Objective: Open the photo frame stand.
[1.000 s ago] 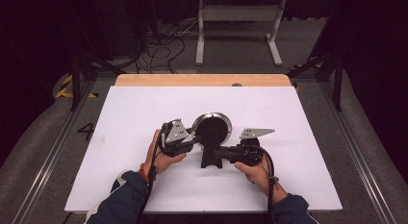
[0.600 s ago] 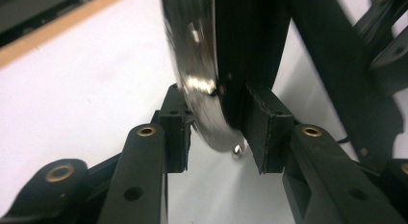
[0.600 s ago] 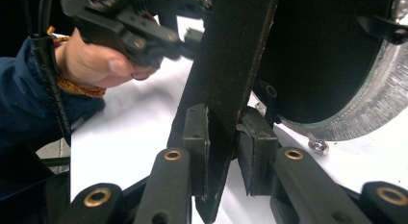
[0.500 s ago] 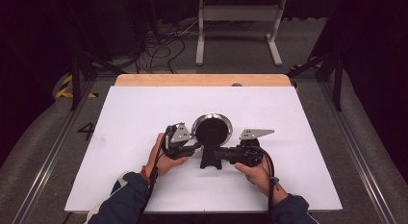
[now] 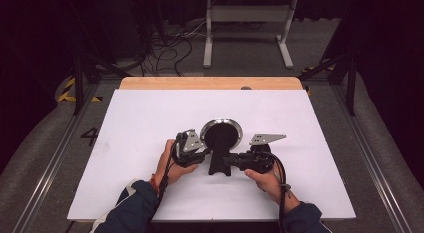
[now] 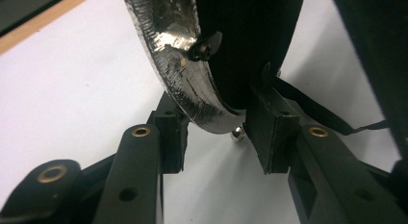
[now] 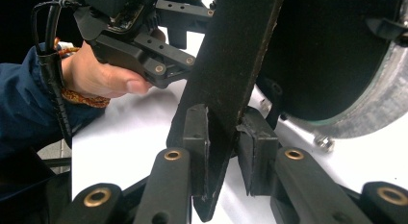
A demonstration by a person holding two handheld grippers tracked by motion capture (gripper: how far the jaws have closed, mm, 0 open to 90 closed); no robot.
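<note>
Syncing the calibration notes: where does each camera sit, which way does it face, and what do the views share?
High view: above the person's side, facing forward and down on the white table; both forearms show.
Left gripper view: on the left hand-held gripper, jaws astride the round mirror rim.
Right gripper view: on the right hand-held gripper, jaws clamping the mirror's black stand; left hand beyond.
Shared: mirror, table.

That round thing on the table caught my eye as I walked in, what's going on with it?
A person is handling a round framed mirror lying back-up on a white table, with a gripper in each hand. The right gripper is clamped on the black stand flap. The left gripper straddles the silver rim; its jaws have just been opening and do not look clamped on it.
</note>
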